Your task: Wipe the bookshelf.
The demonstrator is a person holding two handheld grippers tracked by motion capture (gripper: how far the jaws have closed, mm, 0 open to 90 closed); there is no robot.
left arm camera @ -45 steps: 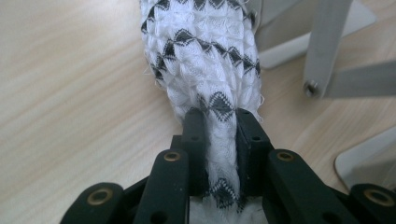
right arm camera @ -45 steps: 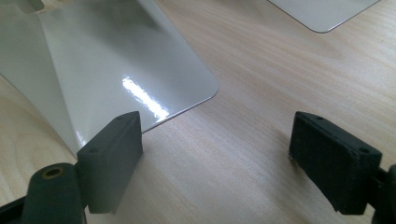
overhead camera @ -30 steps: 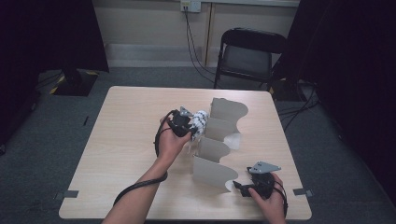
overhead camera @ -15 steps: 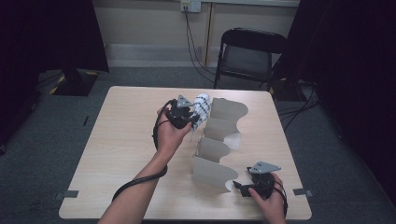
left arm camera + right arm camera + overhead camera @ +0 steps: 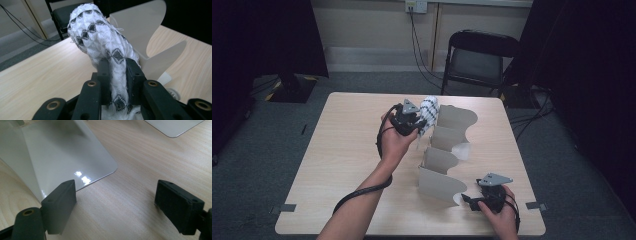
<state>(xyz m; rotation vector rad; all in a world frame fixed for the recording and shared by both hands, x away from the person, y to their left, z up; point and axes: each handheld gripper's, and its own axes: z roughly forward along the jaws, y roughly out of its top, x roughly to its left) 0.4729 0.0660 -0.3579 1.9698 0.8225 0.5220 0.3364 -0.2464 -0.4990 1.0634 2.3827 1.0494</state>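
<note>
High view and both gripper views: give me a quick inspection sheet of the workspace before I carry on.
Surface: light wood-grain table, bare apart from the job's things.
Job's things: rolled white-and-black patterned knit cloth, held above the table; grey zigzag divider of upright panels, standing on the table.
Clutter: nothing seen.
Grippers: left gripper shut on the cloth; right gripper open, low over the table beside the divider's flat foot.
Cables: black cable trailing along the left forearm; wall cables behind.
Surroundings: black folding chair, grey carpet, dark curtains.
</note>
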